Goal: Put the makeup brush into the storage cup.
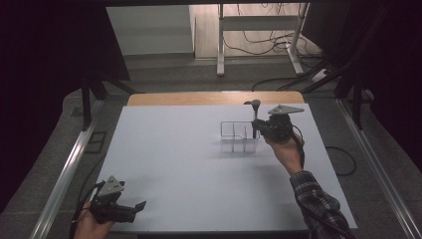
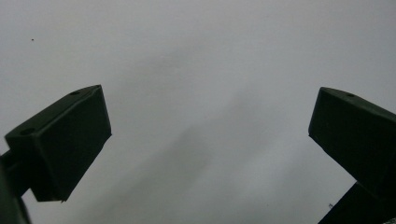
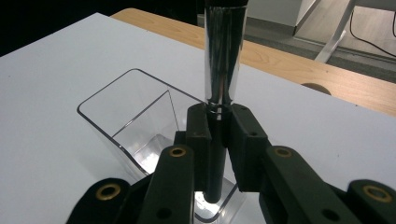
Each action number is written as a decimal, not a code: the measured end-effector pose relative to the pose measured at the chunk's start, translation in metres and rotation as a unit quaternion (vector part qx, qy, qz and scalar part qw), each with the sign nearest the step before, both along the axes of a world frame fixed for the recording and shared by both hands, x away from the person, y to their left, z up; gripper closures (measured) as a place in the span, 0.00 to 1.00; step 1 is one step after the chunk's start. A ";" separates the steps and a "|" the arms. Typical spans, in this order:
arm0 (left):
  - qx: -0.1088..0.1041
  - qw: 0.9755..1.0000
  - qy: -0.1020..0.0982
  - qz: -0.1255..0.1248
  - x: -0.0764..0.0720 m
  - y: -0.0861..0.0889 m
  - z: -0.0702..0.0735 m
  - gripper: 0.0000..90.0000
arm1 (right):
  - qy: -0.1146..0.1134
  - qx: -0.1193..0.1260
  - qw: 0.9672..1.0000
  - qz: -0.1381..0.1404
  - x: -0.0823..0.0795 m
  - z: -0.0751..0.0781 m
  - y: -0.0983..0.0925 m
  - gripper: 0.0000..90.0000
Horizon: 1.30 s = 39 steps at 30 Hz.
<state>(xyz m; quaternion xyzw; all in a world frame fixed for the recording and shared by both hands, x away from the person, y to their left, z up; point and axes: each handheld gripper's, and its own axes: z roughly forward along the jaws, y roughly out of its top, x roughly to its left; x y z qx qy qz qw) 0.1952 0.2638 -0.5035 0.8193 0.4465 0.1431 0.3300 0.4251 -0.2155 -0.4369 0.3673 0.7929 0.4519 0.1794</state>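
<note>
A brush [image 1: 255, 113] with a black handle, a chrome ferrule [image 3: 223, 56] and a dark head stands upright, head up. My right gripper [image 1: 255, 130] is shut on the brush handle [image 3: 215, 154], with its own jaws [image 3: 218, 126] clamped just below the ferrule. The handle's lower end hangs inside the right part of a clear plastic organizer [image 1: 234, 137], whose divided compartments [image 3: 126, 112] look empty. My left gripper [image 1: 139, 206] rests near the table's front left corner. Its jaws [image 2: 209, 112] stand wide open over the bare white surface with nothing between them.
The white tabletop [image 1: 174, 159] has a wooden strip [image 1: 214, 97] along its far edge. Metal rails [image 1: 64, 169] run along both sides of the table. A white desk frame [image 1: 221, 45] and loose cables [image 1: 268, 42] are on the floor behind.
</note>
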 end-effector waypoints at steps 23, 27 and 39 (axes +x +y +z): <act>-0.002 1.000 0.008 -0.002 0.001 -0.001 -0.001 0.00 | 0.018 -0.028 0.999 0.001 0.003 -0.017 0.005 0.87; -0.003 1.000 0.011 -0.001 0.001 -0.001 -0.001 0.00 | 0.026 -0.037 0.999 0.003 0.004 -0.020 0.006 0.85; -0.005 1.000 0.011 0.002 0.001 0.000 -0.001 0.00 | 0.026 -0.028 0.999 0.002 0.002 -0.016 0.007 0.71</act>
